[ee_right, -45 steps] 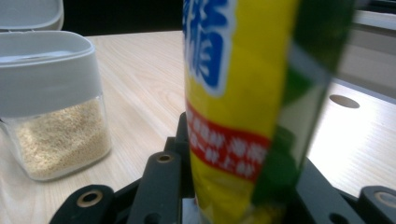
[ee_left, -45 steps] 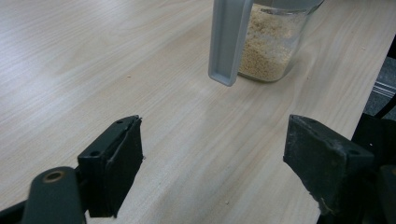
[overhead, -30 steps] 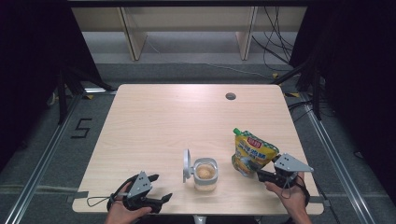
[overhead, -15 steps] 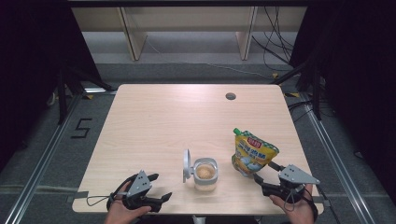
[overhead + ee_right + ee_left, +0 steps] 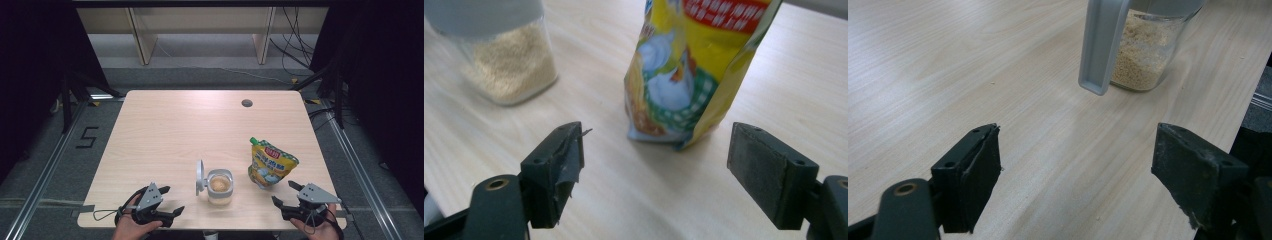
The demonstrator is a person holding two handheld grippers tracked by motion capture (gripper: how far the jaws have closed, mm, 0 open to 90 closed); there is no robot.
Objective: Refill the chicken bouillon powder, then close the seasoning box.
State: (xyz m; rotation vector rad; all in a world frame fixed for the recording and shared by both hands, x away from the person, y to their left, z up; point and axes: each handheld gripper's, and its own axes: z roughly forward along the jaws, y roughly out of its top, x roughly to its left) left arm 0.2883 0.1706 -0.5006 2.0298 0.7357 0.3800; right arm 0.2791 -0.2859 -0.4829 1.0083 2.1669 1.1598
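Note:
A yellow stand-up pouch (image 5: 271,166) (image 5: 694,65) with a green spout stands near the table's right front. Left of it is a clear jar (image 5: 219,186) (image 5: 1143,52) (image 5: 499,60) of pale grains, its grey lid (image 5: 200,177) (image 5: 1100,45) flipped open to the left. My right gripper (image 5: 287,194) (image 5: 656,172) sits just in front of the pouch; its jaws have just been opening and stand open, nothing between them. My left gripper (image 5: 172,200) (image 5: 1075,180) rests open near the front edge, left of the jar, with only bare table between its jaws.
The light wooden table (image 5: 185,130) has a round cable hole (image 5: 246,103) at the far right. Beyond the far edge stand shelf legs and loose cables on the floor. The table's front edge lies right under both hands.
My right gripper has let go of the pouch, opened and drawn back toward the front edge. The pouch stays standing. My left gripper has kept still.

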